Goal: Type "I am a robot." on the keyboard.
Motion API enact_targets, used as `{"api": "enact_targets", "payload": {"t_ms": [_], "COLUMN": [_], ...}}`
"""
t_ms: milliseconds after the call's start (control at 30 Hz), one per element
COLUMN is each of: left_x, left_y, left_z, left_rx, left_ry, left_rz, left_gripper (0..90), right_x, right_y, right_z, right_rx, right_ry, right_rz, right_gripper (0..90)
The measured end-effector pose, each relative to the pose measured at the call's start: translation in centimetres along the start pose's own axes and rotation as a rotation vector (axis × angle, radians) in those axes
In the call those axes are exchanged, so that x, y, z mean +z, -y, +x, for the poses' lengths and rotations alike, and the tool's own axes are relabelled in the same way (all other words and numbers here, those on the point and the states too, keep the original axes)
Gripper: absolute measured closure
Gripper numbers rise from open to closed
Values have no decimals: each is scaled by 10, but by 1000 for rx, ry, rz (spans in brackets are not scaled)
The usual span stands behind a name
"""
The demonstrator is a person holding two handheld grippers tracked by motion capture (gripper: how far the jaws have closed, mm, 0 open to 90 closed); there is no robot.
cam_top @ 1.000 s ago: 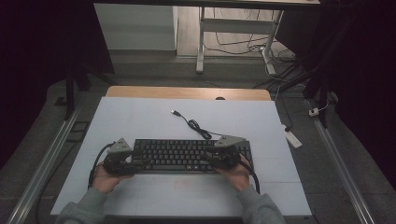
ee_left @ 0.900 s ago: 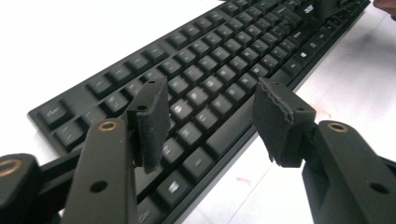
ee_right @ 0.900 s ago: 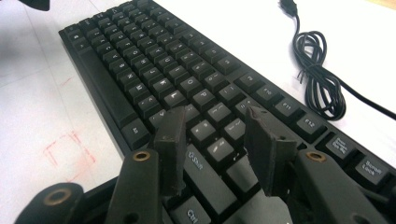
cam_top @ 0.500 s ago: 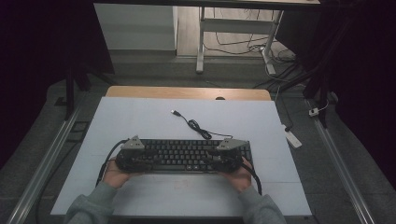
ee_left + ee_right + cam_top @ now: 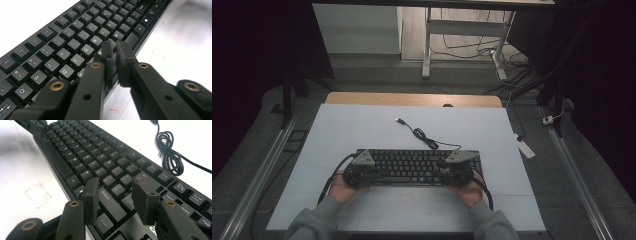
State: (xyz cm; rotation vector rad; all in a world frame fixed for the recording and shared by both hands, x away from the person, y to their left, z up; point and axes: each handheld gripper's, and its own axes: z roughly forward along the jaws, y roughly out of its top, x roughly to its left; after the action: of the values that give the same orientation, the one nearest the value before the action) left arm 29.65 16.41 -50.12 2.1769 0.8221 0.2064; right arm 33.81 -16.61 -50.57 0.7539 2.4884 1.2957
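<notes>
A black keyboard point(image 5: 417, 167) lies across the near half of the white mat, and its black cable point(image 5: 419, 134) runs back to a USB plug point(image 5: 399, 120). My left gripper point(image 5: 362, 172) rests over the keyboard's left part. In the left gripper view its jaws point(image 5: 115, 46) have just been closing and now stand shut above the front edge near the letter keys point(image 5: 75, 60), with nothing between them. My right gripper point(image 5: 457, 170) is at the keyboard's right part. It stands open point(image 5: 113, 182) over the Shift key point(image 5: 110, 202).
The white mat point(image 5: 362, 130) covers a wooden table point(image 5: 412, 99). A faint red square mark point(image 5: 37, 195) is on the mat in front of the keyboard. A white power strip point(image 5: 526, 148) lies on the floor at the right, and metal rails run along both sides.
The left gripper has slid to the right, from the keyboard's left end onto its left part, and its jaws have closed. The right gripper has stayed in place.
</notes>
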Motion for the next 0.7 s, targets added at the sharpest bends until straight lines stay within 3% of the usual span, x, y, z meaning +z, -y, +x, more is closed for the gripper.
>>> {"api": "enact_targets", "payload": {"t_ms": [700], "left_x": [23], "left_y": [3], "left_z": [-4], "left_rx": [26], "left_ry": [-33], "left_rz": [59], "left_gripper": [887], "right_x": [3], "right_y": [0], "right_z": [0], "right_rx": [-17], "right_ry": [9], "right_rz": [14], "right_gripper": [572]}}
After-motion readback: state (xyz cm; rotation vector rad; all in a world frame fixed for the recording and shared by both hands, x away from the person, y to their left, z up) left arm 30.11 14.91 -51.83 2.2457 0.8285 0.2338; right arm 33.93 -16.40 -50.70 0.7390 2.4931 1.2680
